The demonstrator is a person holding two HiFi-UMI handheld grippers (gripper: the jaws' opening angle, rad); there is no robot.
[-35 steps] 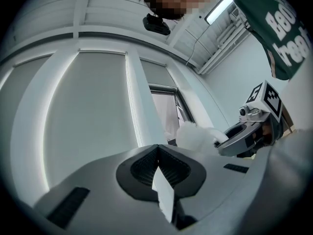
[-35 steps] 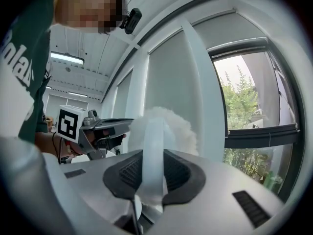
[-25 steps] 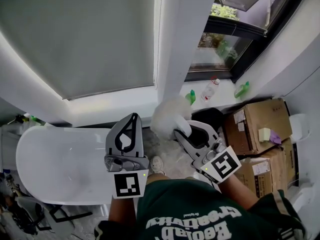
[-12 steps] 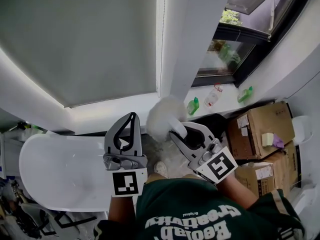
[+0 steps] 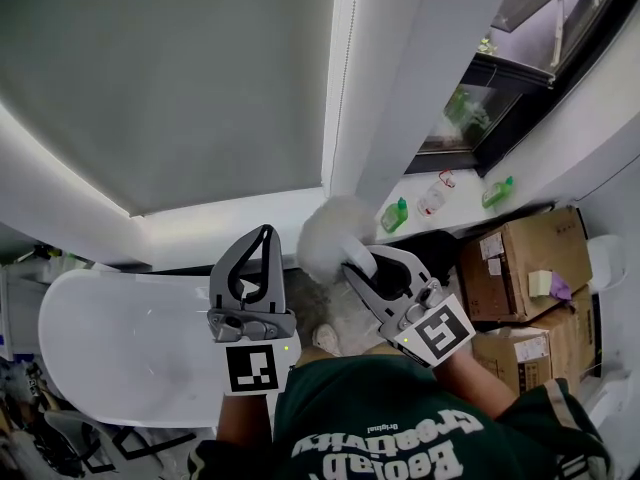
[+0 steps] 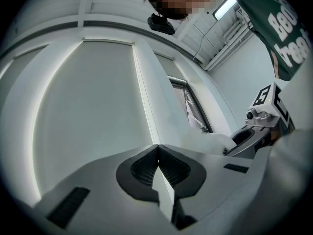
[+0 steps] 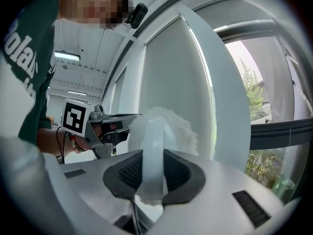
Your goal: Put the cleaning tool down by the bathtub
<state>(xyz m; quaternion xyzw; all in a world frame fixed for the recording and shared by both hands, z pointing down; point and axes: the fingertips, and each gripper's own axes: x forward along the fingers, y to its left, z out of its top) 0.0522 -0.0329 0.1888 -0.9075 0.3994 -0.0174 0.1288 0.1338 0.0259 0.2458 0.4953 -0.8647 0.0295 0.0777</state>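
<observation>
The cleaning tool (image 5: 330, 234) is a fluffy white brush head on a pale handle (image 7: 153, 151). My right gripper (image 5: 360, 264) is shut on that handle, and the fluffy head (image 7: 168, 124) sticks out beyond the jaws, held up in the air in front of the person. My left gripper (image 5: 264, 236) is beside it on the left, shut and holding nothing; its pads (image 6: 157, 168) meet at the tips. The white bathtub (image 5: 120, 338) lies below at the lower left of the head view.
A window sill at the right carries green bottles (image 5: 394, 214) and a clear bottle (image 5: 433, 200). Cardboard boxes (image 5: 515, 268) are stacked at the lower right. A grey roller blind (image 5: 170, 78) fills the upper left. Clutter lies on the floor by the tub's left end.
The head view has tilted slightly, so the window and boxes have shifted right and up. Both grippers and the brush keep about the same pose.
</observation>
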